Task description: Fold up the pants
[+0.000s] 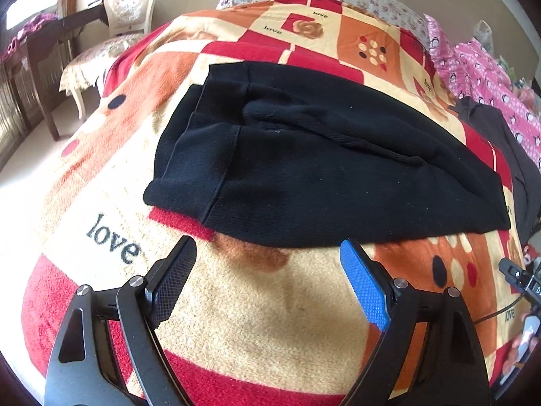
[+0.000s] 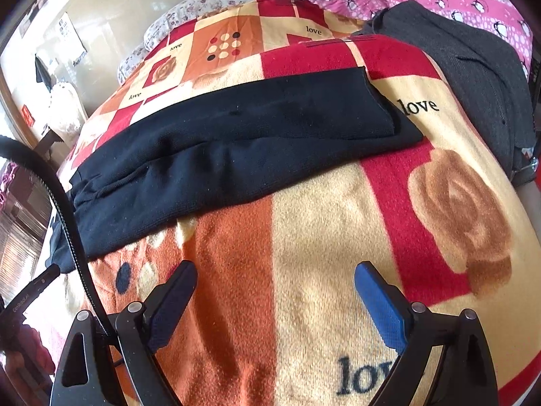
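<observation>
Two grippers hang over the blanket (image 1: 257, 321); left gripper (image 1: 268, 253) and right gripper (image 2: 275, 275) have fingers spread wide, pinching nothing; black pants (image 1: 304, 169) lie folded at twelve o'clock, just beyond them.

You get bright daylight from the window (image 1: 30, 3), which is blown out to white. Left of the folded black fleece pants (image 1: 304, 169), the fuzzy red, orange and cream blanket (image 1: 263, 321) glares. Fisheye bending curves and darkens both pictures' edges.
</observation>
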Demonstrator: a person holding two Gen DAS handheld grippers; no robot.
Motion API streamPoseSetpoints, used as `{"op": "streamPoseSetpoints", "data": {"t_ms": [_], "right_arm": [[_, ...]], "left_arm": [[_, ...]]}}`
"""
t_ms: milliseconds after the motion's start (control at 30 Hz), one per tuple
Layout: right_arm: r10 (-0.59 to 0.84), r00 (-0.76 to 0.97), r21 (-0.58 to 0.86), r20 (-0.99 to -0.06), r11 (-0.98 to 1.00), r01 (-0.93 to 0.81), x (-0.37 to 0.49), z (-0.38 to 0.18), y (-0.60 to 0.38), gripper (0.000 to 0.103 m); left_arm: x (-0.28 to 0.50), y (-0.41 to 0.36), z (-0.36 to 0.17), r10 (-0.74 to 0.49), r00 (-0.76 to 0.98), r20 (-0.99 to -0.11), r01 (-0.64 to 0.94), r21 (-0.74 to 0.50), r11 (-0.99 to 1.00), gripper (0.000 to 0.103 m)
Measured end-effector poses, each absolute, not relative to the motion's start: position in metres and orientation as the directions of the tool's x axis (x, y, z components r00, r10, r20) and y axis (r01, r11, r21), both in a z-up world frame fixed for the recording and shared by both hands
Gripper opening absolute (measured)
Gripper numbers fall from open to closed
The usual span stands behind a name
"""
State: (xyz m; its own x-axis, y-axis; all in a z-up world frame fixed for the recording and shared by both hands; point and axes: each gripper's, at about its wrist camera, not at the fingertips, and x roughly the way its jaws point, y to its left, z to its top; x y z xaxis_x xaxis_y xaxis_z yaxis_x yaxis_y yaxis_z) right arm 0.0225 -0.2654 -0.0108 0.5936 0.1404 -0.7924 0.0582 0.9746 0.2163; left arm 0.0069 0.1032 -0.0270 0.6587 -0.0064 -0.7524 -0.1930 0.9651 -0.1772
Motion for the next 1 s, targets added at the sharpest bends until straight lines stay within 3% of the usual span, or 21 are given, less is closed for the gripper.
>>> {"op": "streamPoseSetpoints", "data": {"t_ms": [167, 433, 600, 667, 833, 900, 933, 967, 1000], "right_arm": [[0.207, 0.625, 0.308, -0.752, 0.950, 0.055, 0.037, -0.013, -0.283, 0.094], [0.268, 0.653, 0.383, -0.708, 0.923, 0.036, 0.070, -0.013, -0.297, 0.093], [0.269, 0.702, 0.402, -0.660, 0.915, 0.027, 0.096, -0.010, -0.303, 0.086], [0.255, 0.715, 0.407, -0.651, 0.913, 0.044, 0.106, -0.009, -0.307, 0.079], [0.239, 0.701, 0.428, -0.672, 0.898, 0.104, 0.124, -0.015, -0.318, 0.039], [0.236, 0.703, 0.432, -0.671, 0.895, 0.111, 0.123, -0.016, -0.323, 0.031], [0.236, 0.702, 0.432, -0.672, 0.895, 0.113, 0.121, -0.017, -0.324, 0.021], [0.249, 0.701, 0.445, -0.668, 0.889, 0.108, 0.119, -0.018, -0.326, 0.017], [0.256, 0.701, 0.452, -0.666, 0.886, 0.107, 0.117, -0.019, -0.327, 0.013]], "left_arm": [[0.010, 0.116, -0.035, -0.041, 0.608, -0.793, -0.236, -0.230, 0.944, 0.088], [0.030, 0.117, -0.034, -0.072, 0.627, -0.776, -0.253, -0.291, 0.923, 0.088], [0.050, 0.119, -0.033, -0.059, 0.621, -0.782, -0.287, -0.297, 0.911, 0.088], [0.058, 0.121, -0.032, -0.048, 0.620, -0.783, -0.307, -0.299, 0.904, 0.088], [0.072, 0.122, -0.032, -0.048, 0.620, -0.783, -0.304, -0.296, 0.905, 0.087], [0.073, 0.126, -0.032, -0.055, 0.629, -0.776, -0.303, -0.309, 0.901, 0.068], [0.072, 0.128, -0.031, -0.035, 0.628, -0.777, -0.319, -0.298, 0.900, 0.036], [0.072, 0.132, -0.032, -0.025, 0.624, -0.781, -0.332, -0.295, 0.896, 0.019], [0.072, 0.138, -0.034, -0.062, 0.629, -0.775, -0.323, -0.333, 0.886, 0.019]]}}
